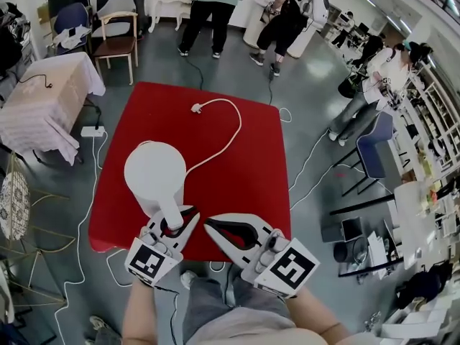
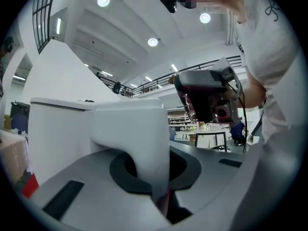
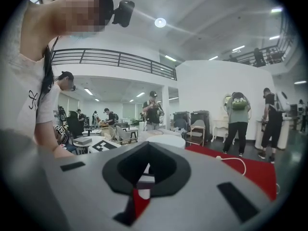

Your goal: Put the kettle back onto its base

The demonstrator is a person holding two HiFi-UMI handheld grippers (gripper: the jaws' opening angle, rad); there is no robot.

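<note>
A white kettle (image 1: 154,171) stands over the near left part of the red table (image 1: 237,157), seen from above by its round lid. My left gripper (image 1: 178,218) is shut on the kettle's handle (image 1: 171,210); in the left gripper view the handle (image 2: 139,143) fills the space between the jaws, with the body (image 2: 57,138) at left. The base is hidden beneath the kettle; only its white cord (image 1: 233,131) and plug (image 1: 195,108) show. My right gripper (image 1: 210,226) is shut and empty at the table's front edge, just right of the kettle; its view shows the lid (image 3: 163,140).
Chairs (image 1: 115,31) and a cloth-covered side table (image 1: 47,99) stand at the far left. Several people (image 1: 212,9) stand beyond the table and at the right. Cables (image 1: 316,157) trail over the grey floor around the table.
</note>
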